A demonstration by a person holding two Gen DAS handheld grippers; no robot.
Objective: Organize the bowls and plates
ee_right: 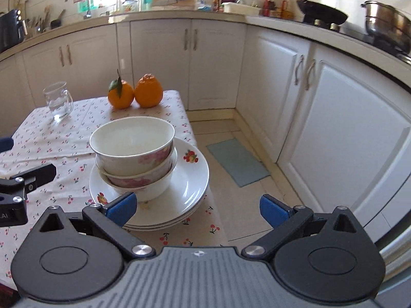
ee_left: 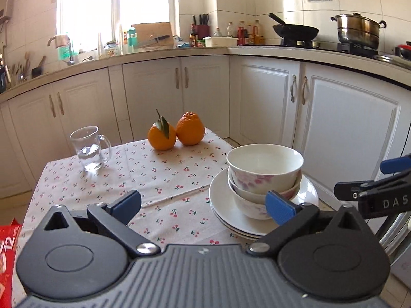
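Three nested white bowls with pink flowers (ee_left: 264, 169) (ee_right: 131, 143) stand on a stack of white plates (ee_left: 223, 202) (ee_right: 187, 179) near the right edge of the table. My left gripper (ee_left: 205, 202) hangs open in front of the table, left of the stack, with nothing between its blue pads (ee_left: 280, 206). My right gripper (ee_right: 197, 208) is open too, just in front of and right of the plates, holding nothing. Each gripper shows at the edge of the other's view: the right gripper (ee_left: 372, 190) and the left gripper (ee_right: 25, 179).
Two oranges (ee_left: 177, 131) (ee_right: 136, 92) sit at the table's far edge, and a glass mug (ee_left: 88, 148) (ee_right: 57, 101) at the far left. The cherry-print tablecloth (ee_left: 164, 179) covers the table. A red package (ee_left: 7, 243) lies at the near left. White cabinets (ee_right: 334, 128) and a floor mat (ee_right: 237, 161) are to the right.
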